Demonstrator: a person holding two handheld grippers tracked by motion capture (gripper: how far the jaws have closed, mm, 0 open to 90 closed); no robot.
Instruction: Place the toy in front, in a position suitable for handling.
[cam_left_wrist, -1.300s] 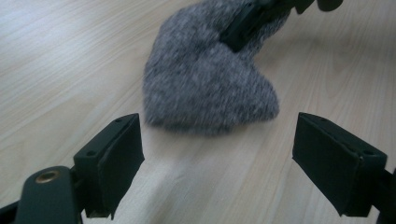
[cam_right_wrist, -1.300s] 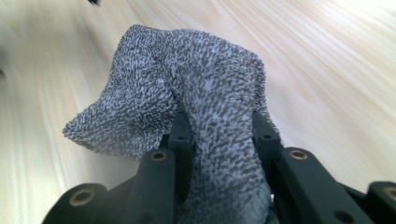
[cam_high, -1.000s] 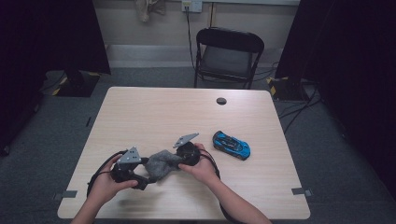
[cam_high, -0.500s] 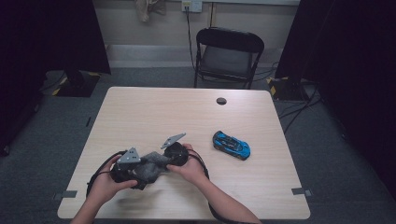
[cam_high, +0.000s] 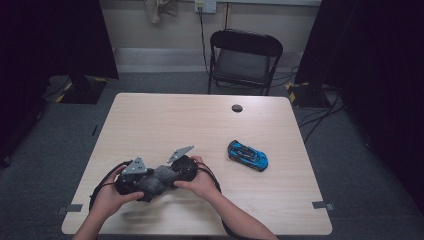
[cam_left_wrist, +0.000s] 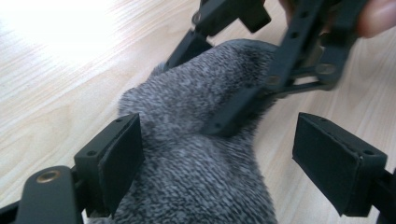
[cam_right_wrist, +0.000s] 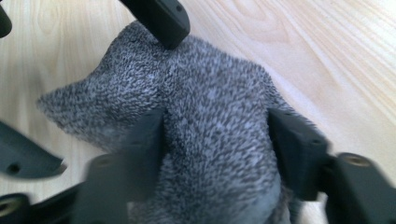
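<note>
No brand, label or lettering readable anywhere, not on the grippers, not on the toy car.

The grey knit sock (cam_high: 155, 180) sits bunched up at about 7 o'clock on the tabletop (cam_high: 200, 130), near the front edge, squeezed between both tools. The left hand-held gripper (cam_high: 131, 181) comes at it from the 9 o'clock side, the right hand-held gripper (cam_high: 172, 172) from the 3 o'clock side, and they nearly meet over the fabric.

Around it: a blue toy car (cam_high: 248, 154) at roughly 4 o'clock, well apart from the sock, and a small dark round thing (cam_high: 237, 108) up near 1 o'clock by the far edge (too small to tell what it is). A black folding chair (cam_high: 244, 60) stands behind the tabletop. Nothing sits between the sock and the car.

From above, the hands and grey plates hide most of the sock. The left gripper view shows the knit (cam_left_wrist: 196, 154) close up: its jaws stand wide, the left pad against the sock, the right pad clear of it, with the other gripper's jaws poking into the fabric at 12 o'clock. The right gripper view (cam_right_wrist: 215, 140) shows its jaws either side of the sock, having just been opening, blurred; I can't tell whether the pads press.
</note>
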